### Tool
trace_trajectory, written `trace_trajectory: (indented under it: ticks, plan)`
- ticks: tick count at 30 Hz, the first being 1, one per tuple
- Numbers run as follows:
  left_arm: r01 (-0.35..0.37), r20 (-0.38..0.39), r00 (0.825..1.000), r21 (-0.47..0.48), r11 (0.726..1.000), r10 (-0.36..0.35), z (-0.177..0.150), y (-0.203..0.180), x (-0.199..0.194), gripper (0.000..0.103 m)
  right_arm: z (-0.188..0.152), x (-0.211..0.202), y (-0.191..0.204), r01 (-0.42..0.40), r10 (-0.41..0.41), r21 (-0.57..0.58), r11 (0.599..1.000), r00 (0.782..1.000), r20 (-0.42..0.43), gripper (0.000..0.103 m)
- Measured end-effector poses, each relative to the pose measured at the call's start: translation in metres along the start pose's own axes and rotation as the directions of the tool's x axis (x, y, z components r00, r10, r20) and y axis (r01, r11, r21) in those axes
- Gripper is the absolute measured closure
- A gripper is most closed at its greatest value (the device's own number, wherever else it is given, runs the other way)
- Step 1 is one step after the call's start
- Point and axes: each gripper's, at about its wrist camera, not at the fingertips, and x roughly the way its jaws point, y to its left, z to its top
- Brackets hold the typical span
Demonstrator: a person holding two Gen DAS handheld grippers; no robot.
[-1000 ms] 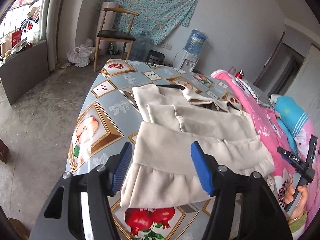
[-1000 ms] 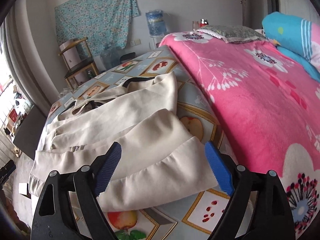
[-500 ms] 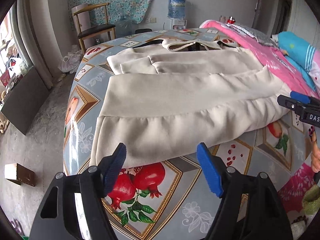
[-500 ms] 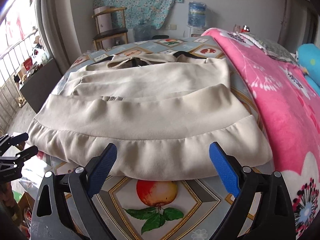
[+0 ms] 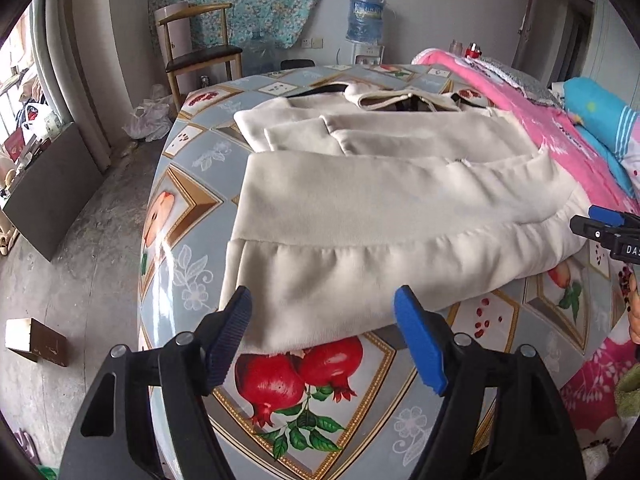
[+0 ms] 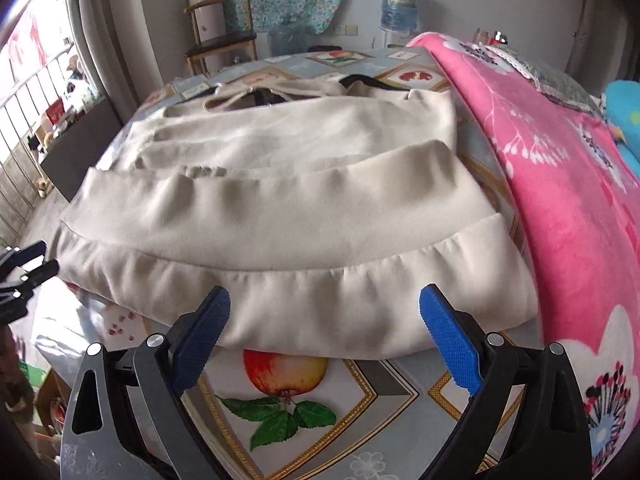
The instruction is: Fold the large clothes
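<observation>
Cream soft garment (image 5: 384, 216), gathered hem, on glossy tablecloth (image 5: 188, 184)

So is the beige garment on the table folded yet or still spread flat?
Partly folded. The beige garment has its lower part doubled over the body, the ribbed hem nearest the cameras and the collar at the far end.

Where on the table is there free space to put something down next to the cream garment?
Free: the near strip of table between the garment hem and both grippers, over the printed pomegranate; the left side strip toward the floor; the far end before the chair. Crowded: the middle, all garment, and the right side, where the pink blanket meets the table.
</observation>
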Motion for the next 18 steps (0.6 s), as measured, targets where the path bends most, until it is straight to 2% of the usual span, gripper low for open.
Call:
trace_trajectory:
  ticks: [4, 7, 10, 12, 14, 16, 17, 18]
  plan:
    - [0.016, 0.037, 0.999, -0.011, 1.0, -0.016, 0.015, -0.002, 0.005, 0.031, 0.029, 0.001, 0.009, -0.153, 0.153, 0.042, 0.987, 0.988, 0.022, 0.013]
    - [0.013, 0.041, 0.999, -0.012, 1.0, -0.013, 0.025, -0.005, 0.016, 0.032, 0.047, 0.023, 0.028, -0.181, 0.181, 0.029, 0.983, 0.983, 0.001, 0.019]
    - [0.016, 0.046, 0.999, -0.014, 1.0, -0.016, 0.037, -0.007, 0.027, 0.042, 0.061, 0.053, 0.047, -0.205, 0.205, 0.015, 0.979, 0.977, -0.052, 0.029]
    - [0.004, 0.042, 0.999, -0.007, 1.0, -0.004, 0.043, -0.007, 0.038, 0.044, 0.065, 0.073, 0.057, -0.158, 0.157, -0.009, 0.987, 0.984, -0.083, 0.036]
    - [-0.028, 0.012, 1.0, 0.006, 1.0, 0.028, 0.048, -0.007, 0.054, 0.051, 0.064, 0.088, 0.061, -0.097, 0.092, -0.036, 0.995, 0.99, -0.107, 0.041]
    - [-0.041, -0.02, 0.999, 0.004, 0.999, 0.042, 0.049, -0.006, 0.069, 0.055, 0.06, 0.093, 0.061, -0.093, 0.088, -0.042, 0.995, 0.99, -0.106, 0.042]
    - [-0.046, -0.023, 0.999, 0.004, 0.999, 0.046, 0.048, -0.005, 0.072, 0.056, 0.058, 0.092, 0.063, -0.085, 0.079, -0.058, 0.995, 0.992, -0.098, 0.047]
    - [-0.055, -0.011, 0.998, 0.016, 0.998, 0.055, 0.047, -0.007, 0.072, 0.056, 0.057, 0.091, 0.064, -0.074, 0.067, -0.072, 0.995, 0.994, -0.091, 0.057]
